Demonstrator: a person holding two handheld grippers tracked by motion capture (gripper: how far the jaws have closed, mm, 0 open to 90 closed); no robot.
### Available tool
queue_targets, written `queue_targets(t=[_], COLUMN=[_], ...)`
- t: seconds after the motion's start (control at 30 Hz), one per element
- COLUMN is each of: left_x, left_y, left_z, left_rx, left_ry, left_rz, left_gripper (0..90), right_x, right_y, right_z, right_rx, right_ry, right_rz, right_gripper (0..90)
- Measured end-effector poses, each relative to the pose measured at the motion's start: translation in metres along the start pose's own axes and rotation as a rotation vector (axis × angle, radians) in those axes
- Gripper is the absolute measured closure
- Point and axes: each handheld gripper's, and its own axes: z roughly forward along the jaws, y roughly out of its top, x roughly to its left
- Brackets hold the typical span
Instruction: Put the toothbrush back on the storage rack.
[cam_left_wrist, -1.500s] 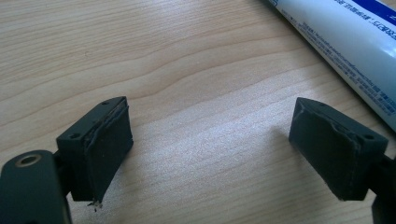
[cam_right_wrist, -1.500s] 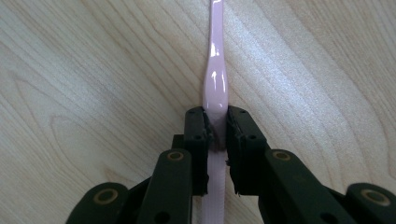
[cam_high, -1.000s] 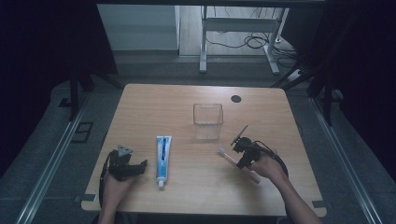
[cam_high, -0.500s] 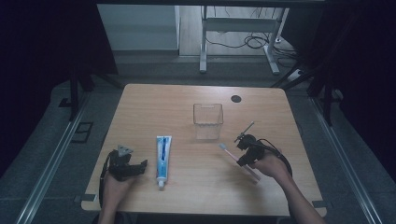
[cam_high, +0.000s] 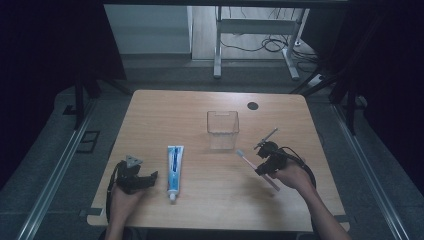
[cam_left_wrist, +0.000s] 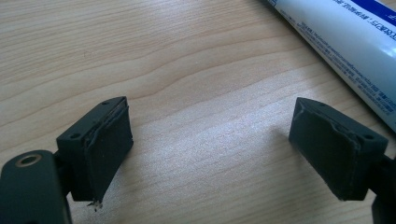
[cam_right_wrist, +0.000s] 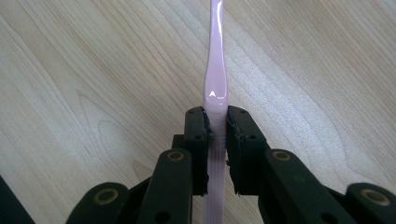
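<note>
My right gripper (cam_right_wrist: 215, 126) is clamped on the slim pink plastic toothbrush (cam_right_wrist: 215, 70) partway along its handle — the head (cam_high: 240, 153) tilts up toward the clear square plastic cup (cam_high: 223, 129), I judge so it can drop in upright. My left gripper (cam_left_wrist: 210, 144) rests with jaws wide and empty on the light wooden table (cam_high: 190, 107), just beside the blue-and-white toothpaste tube (cam_high: 174, 165) — ready for it.

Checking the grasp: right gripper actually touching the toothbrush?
Touching. The right gripper view shows the right gripper with both pads pressed against the pink toothbrush handle, no gap either side.
</note>
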Motion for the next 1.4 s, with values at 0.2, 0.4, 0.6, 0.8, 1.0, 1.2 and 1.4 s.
queue_targets(t=[0.2,0.4,0.6,0.8,1.0,1.2,1.4], left_x=[0.0,0.0,0.0,0.0,0.0,0.0,0.0], left_y=[0.0,0.0,0.0,0.0,0.0,0.0,0.0], left_z=[0.0,0.0,0.0,0.0,0.0,0.0,0.0], left_rx=[0.0,0.0,-0.001,-0.002,-0.004,-0.003,-0.002], left_ry=[0.0,0.0,0.0,0.0,0.001,0.0,0.001], left_rz=[0.0,0.0,0.0,-0.002,-0.004,-0.003,0.002], left_gripper=[13.1,13.1,13.1,13.1,13.1,13.1,13.1], right_x=[-0.001,-0.001,-0.001,0.001,0.002,0.004,0.004], right_y=[0.0,0.002,0.005,0.009,0.015,0.021,0.027], right_z=[-0.006,-0.012,-0.019,-0.03,-0.039,-0.044,-0.047], right_rx=[-0.019,-0.041,-0.066,-0.096,-0.127,-0.153,-0.18], right_ry=[0.006,0.014,0.014,0.009,-0.001,-0.006,-0.006], right_rz=[0.001,0.001,-0.003,-0.002,-0.012,-0.012,-0.009], right_gripper=[78.0,78.0,78.1,78.1,78.1,78.0,78.1])
